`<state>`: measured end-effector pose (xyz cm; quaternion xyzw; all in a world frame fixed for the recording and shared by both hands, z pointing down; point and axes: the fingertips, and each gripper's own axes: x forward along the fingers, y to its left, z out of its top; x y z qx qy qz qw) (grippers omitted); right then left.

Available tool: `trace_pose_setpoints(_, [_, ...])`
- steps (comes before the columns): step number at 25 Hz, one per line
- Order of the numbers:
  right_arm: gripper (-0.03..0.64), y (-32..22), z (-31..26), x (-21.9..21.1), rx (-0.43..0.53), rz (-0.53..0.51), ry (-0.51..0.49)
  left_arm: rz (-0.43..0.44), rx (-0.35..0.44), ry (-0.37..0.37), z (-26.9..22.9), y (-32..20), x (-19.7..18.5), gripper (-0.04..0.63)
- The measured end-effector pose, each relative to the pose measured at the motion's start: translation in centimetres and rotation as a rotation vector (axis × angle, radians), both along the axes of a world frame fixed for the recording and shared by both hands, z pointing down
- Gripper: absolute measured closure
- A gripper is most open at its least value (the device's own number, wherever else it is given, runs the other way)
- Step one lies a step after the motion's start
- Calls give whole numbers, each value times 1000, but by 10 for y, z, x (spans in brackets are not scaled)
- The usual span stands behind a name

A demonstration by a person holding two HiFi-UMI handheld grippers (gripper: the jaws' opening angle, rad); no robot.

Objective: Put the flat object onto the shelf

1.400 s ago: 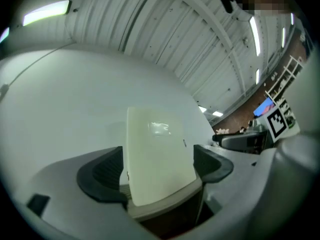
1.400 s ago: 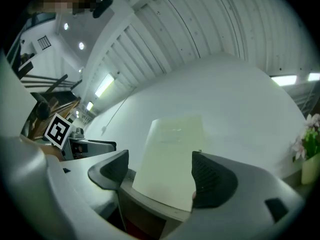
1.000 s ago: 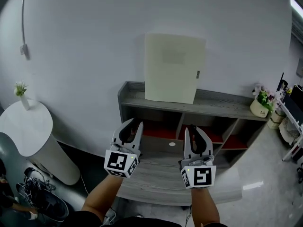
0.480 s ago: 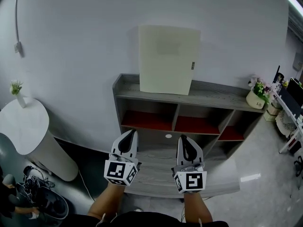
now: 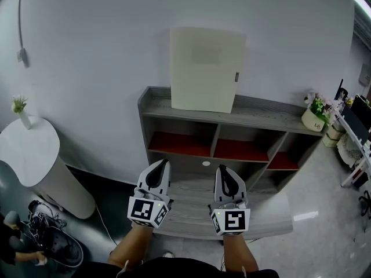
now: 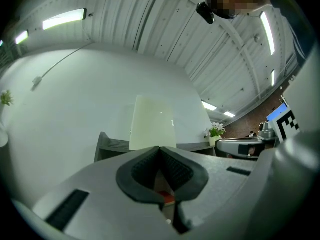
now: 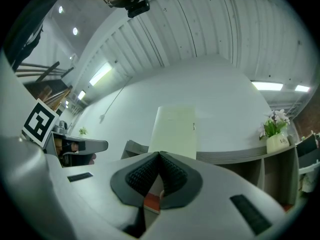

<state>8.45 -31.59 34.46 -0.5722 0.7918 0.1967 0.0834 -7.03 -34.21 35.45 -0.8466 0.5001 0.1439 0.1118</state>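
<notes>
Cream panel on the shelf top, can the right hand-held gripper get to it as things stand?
Probably yes: nothing stands between the right hand-held gripper and the cream panel, though its jaws are shut.

In the head view, the tag at the 3 o'clock edge of the cream board is too small to read. At 8 o'clock, a person is cut off by the picture's edge. In both gripper views, the fingers hide most of the shelf.

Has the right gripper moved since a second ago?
Yes. The right gripper has drawn back from the shelf toward the person: its tips reached the red compartments before, and now lie short of them, over the lower board.
</notes>
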Motion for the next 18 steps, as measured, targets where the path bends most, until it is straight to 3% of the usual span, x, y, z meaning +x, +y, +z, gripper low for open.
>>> trace_pose_setpoints(18, [594,-6,2,-12,5,-26,-3,-18,6,-10,3,-2,-6,588])
